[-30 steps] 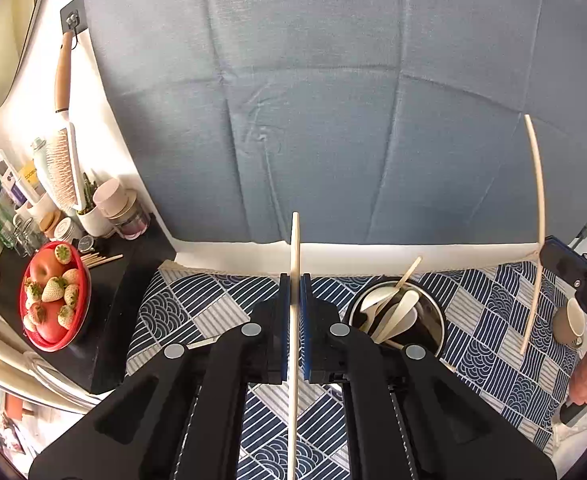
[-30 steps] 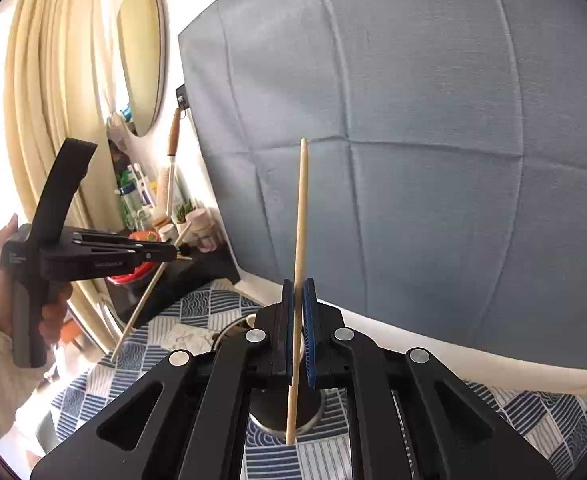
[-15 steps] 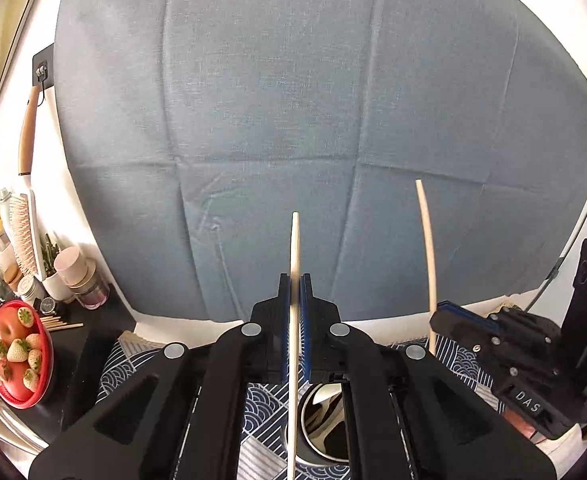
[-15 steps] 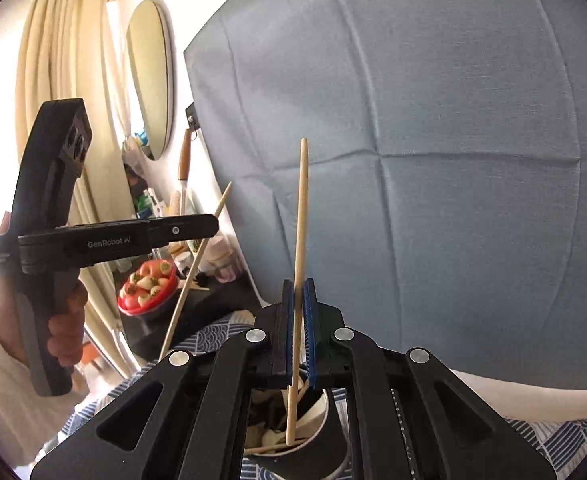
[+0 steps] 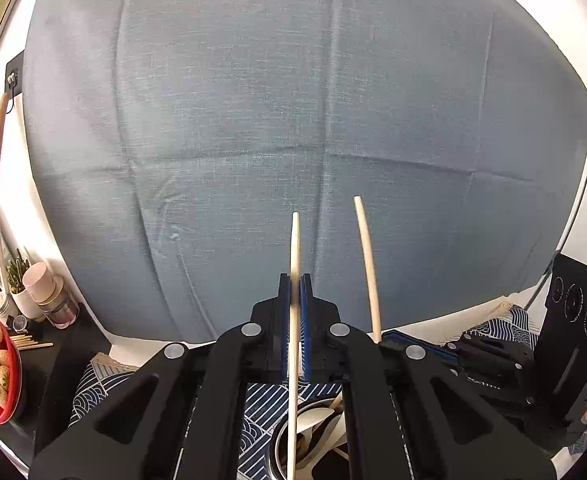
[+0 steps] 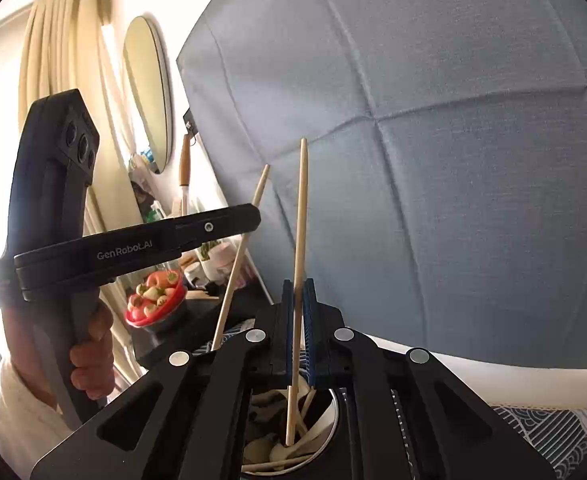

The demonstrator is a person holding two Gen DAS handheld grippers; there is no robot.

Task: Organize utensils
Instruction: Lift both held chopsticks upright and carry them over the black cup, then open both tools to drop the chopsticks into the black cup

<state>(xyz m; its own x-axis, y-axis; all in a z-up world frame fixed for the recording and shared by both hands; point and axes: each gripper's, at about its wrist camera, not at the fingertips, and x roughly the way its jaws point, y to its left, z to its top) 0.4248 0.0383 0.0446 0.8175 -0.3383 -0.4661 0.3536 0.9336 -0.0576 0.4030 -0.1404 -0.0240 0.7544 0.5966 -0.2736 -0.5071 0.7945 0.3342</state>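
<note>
The left gripper (image 5: 294, 320) jaws pinch one pale wooden chopstick (image 5: 294, 264) upright; the right gripper (image 6: 298, 320) jaws clamp another wooden chopstick (image 6: 300, 216), its lower tip inside the round dark metal cup (image 6: 333, 420) holding pale wooden spoons (image 6: 281, 446) on the patterned bench.

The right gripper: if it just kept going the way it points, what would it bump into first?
Probably the blue-grey cloth backdrop. The right gripper, shut on a chopstick, faces it with nothing between. The utensil cup sits below that line. Depth is hard to judge.
</note>
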